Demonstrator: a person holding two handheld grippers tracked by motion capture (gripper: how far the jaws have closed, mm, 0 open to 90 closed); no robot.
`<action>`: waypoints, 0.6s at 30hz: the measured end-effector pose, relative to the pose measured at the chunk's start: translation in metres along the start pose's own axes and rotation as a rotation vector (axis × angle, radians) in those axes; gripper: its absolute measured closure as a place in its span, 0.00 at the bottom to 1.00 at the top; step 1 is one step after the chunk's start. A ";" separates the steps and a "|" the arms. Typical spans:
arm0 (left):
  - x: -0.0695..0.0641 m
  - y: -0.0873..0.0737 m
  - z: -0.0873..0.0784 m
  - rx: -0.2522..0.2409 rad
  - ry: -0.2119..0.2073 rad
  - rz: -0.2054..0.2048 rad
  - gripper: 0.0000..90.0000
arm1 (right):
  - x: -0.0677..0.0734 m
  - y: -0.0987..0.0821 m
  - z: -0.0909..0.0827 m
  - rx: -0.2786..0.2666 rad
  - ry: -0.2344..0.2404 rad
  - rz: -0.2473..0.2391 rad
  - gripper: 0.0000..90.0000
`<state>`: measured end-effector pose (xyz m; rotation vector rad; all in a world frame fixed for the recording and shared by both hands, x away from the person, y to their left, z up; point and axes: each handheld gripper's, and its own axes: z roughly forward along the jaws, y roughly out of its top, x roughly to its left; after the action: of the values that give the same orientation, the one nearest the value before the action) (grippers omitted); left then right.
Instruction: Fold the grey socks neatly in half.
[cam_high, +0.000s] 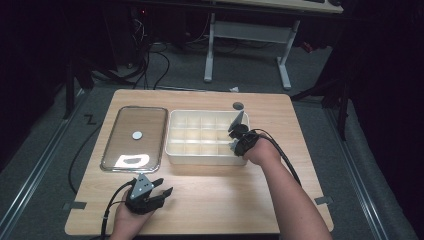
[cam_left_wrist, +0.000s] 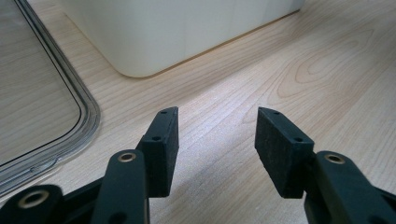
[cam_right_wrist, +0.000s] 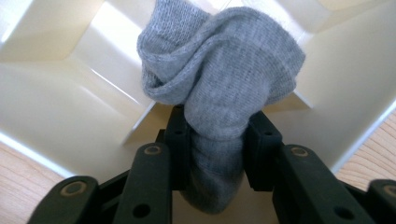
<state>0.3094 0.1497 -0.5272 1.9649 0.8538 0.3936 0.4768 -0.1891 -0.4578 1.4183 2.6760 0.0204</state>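
Looked like lab or recording room: dark surrounds, lone lit wooden table (cam_high: 280, 200) on grey carpet (cam_high: 40, 170), cables (cam_high: 150, 65) trailing across far floor, white-legged desk (cam_high: 250, 30) beyond, tape marks (cam_high: 74, 205) at near table corners.

From the high view I see a lit wooden table (cam_high: 210, 200) in a dark room; the floor and far furniture fall off into near black. Light comes from above, and a white glare patch sits on the near end of the clear tray (cam_high: 131, 160). That picture is soft and low in detail. The gripper views are bright and even. In the right gripper view, the grey sock (cam_right_wrist: 219, 88) shows knit texture; the near black jaws are slightly blurred.
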 end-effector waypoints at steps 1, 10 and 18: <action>0.000 0.000 0.000 -0.001 -0.002 -0.001 0.56 | 0.000 0.001 -0.002 0.003 0.003 0.005 0.71; 0.001 0.000 -0.001 -0.001 -0.006 -0.004 0.56 | -0.005 -0.002 -0.016 -0.029 0.037 0.040 0.63; 0.000 0.000 0.000 -0.001 -0.006 -0.003 0.56 | -0.007 -0.010 -0.042 -0.101 0.068 0.030 0.73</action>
<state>0.3097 0.1494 -0.5274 1.9622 0.8524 0.3857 0.4676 -0.1990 -0.4160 1.4527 2.6650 0.2066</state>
